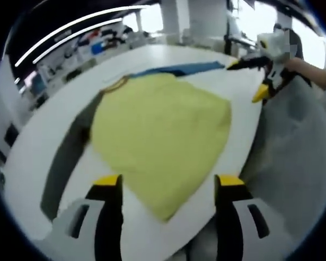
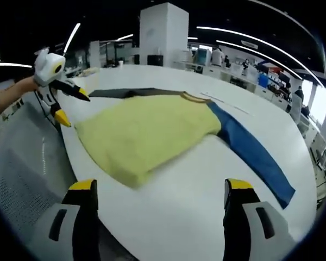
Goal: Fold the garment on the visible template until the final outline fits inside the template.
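A yellow shirt (image 1: pixel 157 141) lies flat on the white table (image 1: pixel 38 136), its body partly folded. One dark grey sleeve (image 1: pixel 70 157) stretches out to the left and a blue sleeve (image 1: pixel 179 69) runs along the far side. My left gripper (image 1: pixel 169 182) is open just short of the shirt's near corner, holding nothing. In the right gripper view the same shirt (image 2: pixel 146 133) shows with the blue sleeve (image 2: pixel 255 155) on the right and the grey sleeve (image 2: pixel 130 92) behind. My right gripper (image 2: pixel 159 186) is open over the bare table (image 2: pixel 206 206).
Each gripper shows in the other's view, open at the table edge: the right gripper (image 1: pixel 249 79) and the left gripper (image 2: pixel 71 106), each with a person's arm (image 2: pixel 11 95) behind it. Grey floor (image 2: pixel 22 163) borders the table. A white pillar (image 2: pixel 163 32) and desks stand behind.
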Demonstrator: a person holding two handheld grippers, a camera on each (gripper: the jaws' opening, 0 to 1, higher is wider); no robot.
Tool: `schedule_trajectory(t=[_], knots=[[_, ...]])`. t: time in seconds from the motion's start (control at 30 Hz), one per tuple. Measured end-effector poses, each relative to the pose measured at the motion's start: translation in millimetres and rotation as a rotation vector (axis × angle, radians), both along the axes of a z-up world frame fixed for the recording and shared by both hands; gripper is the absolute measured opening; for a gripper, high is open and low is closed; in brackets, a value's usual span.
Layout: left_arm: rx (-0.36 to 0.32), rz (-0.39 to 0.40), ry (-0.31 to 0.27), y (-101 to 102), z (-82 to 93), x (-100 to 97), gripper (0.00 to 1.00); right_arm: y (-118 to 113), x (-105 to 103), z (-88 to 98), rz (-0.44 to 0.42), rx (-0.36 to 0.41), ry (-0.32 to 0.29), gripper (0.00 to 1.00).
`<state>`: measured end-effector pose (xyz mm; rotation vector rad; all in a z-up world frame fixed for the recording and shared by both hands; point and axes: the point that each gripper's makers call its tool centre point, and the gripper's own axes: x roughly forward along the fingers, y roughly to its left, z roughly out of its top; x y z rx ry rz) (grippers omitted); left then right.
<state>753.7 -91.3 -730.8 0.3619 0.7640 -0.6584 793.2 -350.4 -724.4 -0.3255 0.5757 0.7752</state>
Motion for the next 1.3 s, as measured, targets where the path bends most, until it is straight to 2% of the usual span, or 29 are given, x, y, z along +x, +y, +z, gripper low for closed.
schedule_trajectory(t=[0.1,0.2,0.3,0.47,0.77,1.13,1.3], knots=[[0.035,-0.002,0.016,8,-7.6,-6.1,0.55,2,2,-0.1,0.001,-0.001,-0.001,0.96],[0.088,-0.004,0.067,18,-19.4,-15.1,0.45,4,2,-1.7,0.003,-0.002,0.004,0.96],[0.085,0.008,0.079,23,-22.8,-15.9,0.41,6,2,-3.7,0.007,-0.003,0.010,0.96],[0.074,0.032,0.112,27,-26.6,-16.6,0.27,9,1,-5.6,0.013,-0.007,0.020,0.96],[0.088,0.017,0.155,27,-36.6,-16.7,0.18,9,1,-7.5,0.008,-0.010,0.033,0.95],[0.123,0.009,0.167,30,-45.8,-11.6,0.19,9,0,-9.1,0.004,-0.009,0.046,0.94],[0.124,0.002,0.171,28,-46.1,-9.6,0.14,9,0,-10.9,0.002,-0.007,0.053,0.93]])
